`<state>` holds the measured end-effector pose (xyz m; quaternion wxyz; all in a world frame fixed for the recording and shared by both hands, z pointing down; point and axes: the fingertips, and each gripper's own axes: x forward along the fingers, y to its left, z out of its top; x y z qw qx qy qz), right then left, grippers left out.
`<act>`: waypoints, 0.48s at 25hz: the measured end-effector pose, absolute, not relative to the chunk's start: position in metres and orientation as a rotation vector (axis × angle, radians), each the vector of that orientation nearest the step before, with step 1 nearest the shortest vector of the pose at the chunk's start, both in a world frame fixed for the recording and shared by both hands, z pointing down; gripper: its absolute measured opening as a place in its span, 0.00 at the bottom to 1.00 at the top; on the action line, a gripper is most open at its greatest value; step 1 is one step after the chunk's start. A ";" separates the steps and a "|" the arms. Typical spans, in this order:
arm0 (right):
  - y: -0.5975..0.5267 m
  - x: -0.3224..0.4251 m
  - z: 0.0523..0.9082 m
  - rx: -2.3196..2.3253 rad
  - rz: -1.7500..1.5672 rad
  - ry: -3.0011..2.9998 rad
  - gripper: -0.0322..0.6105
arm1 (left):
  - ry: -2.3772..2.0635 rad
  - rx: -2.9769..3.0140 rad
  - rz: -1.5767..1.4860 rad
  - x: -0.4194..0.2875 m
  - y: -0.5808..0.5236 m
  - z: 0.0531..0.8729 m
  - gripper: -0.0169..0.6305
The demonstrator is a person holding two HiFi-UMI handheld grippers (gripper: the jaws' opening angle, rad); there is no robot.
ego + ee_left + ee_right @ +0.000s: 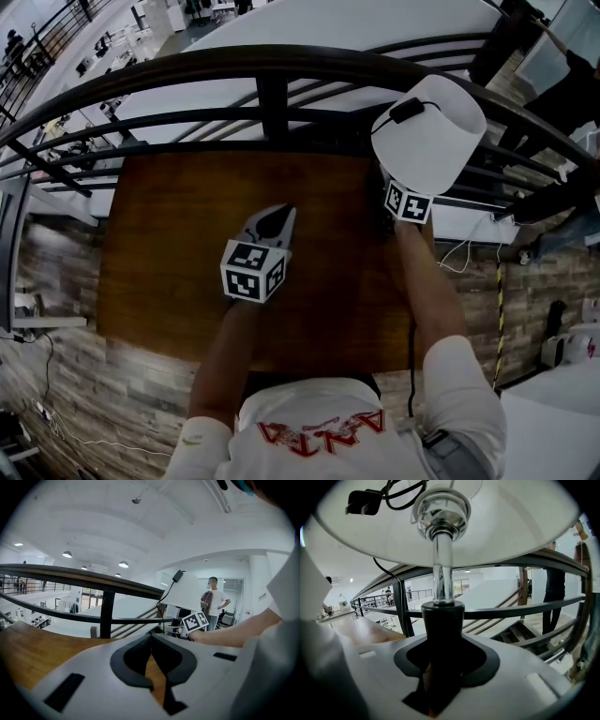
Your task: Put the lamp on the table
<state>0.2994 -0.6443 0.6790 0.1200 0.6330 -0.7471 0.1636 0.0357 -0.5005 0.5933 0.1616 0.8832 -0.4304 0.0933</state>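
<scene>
The right gripper (440, 665) clamps the lamp (429, 131) by its black stem over the table's (187, 253) far right corner. Its base is hidden, so release likely remains. The left gripper (274, 223) hovers closed and empty.

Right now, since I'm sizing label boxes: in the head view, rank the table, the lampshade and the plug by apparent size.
1. table
2. lampshade
3. plug
The lampshade is nearer the camera, which flatters it, but the order is clear.

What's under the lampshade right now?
Under the lampshade, a chrome stem runs into a black column clamped in the right gripper. The lamp's foot is hidden below the gripper.
</scene>
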 end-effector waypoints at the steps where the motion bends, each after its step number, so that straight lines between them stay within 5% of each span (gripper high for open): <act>1: -0.644 0.299 0.679 1.848 0.474 -2.182 0.28 | -1.227 2.522 0.265 0.036 -0.501 0.593 0.04; 12: -0.641 0.298 0.681 1.859 0.446 -2.179 0.28 | -1.209 2.520 0.257 0.036 -0.498 0.596 0.04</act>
